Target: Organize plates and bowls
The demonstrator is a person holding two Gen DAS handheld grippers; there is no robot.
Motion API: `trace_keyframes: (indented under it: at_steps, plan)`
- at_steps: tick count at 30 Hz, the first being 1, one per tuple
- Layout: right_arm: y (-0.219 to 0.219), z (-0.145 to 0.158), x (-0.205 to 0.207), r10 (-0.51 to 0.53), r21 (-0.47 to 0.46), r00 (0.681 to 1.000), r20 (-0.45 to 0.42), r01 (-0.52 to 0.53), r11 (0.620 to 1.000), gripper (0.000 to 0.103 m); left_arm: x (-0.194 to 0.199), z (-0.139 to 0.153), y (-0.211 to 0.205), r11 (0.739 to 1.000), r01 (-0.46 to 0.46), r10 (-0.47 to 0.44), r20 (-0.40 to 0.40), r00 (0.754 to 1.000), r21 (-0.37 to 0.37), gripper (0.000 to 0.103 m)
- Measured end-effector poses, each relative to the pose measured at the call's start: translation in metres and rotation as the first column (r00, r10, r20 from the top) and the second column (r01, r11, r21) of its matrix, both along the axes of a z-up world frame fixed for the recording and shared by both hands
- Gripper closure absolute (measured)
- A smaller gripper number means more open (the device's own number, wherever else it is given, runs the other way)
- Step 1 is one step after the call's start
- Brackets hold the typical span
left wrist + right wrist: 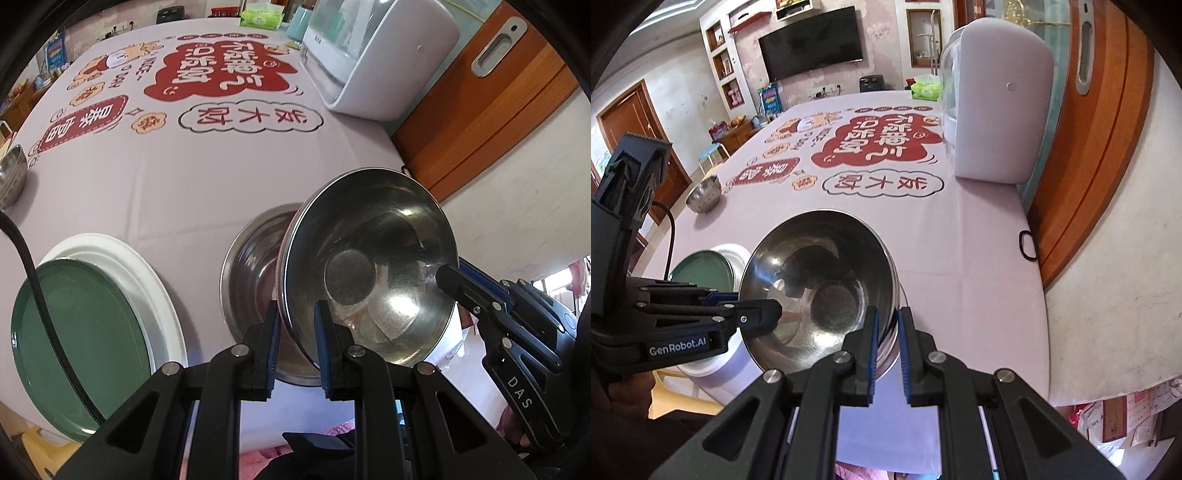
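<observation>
The tilted steel bowl [369, 266] is covering up most of a second bowl [255, 258] sitting behind it, so only that one's left side is showing. A black cable [37, 295] is running across the green plate [81, 332], and the frame edge is cutting the plate's bottom off. The white plate [147, 288] underneath is only peeking out as a rim. Over in the right wrist view, the left gripper [775, 310] is blocking most of both plates. The small bowl [11, 173] is getting clipped at the left edge.
</observation>
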State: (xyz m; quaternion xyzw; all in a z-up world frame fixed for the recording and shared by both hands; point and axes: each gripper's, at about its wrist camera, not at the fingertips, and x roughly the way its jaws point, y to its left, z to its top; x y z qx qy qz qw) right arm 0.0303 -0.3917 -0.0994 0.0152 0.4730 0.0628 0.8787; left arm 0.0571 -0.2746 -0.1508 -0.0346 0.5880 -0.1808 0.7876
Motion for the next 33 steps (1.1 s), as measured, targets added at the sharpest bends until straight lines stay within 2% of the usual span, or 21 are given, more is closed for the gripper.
trace_keyframes:
  at_steps: [8,20,23,33]
  plan:
    - [0.007,-0.009,0.004,0.033,-0.018,0.999,-0.038,-0.034,0.999,0.092,0.003,-0.013,0.000,0.999,-0.007,0.010,-0.058,0.998,0.040,0.087]
    - [0.012,-0.016,0.006,0.054,-0.012,0.996,-0.073,-0.055,0.998,0.090,0.001,-0.018,0.000,0.998,-0.018,0.024,-0.090,0.996,0.058,0.080]
    - [0.015,-0.013,0.004,0.068,-0.010,0.996,-0.058,-0.069,0.998,0.090,0.000,-0.014,0.000,0.998,-0.021,0.024,-0.072,0.997,0.056,0.075]
    - [0.019,-0.006,0.006,0.088,-0.020,0.996,-0.026,-0.088,0.996,0.090,-0.001,0.006,0.003,0.998,-0.029,0.028,0.012,1.000,0.054,0.071]
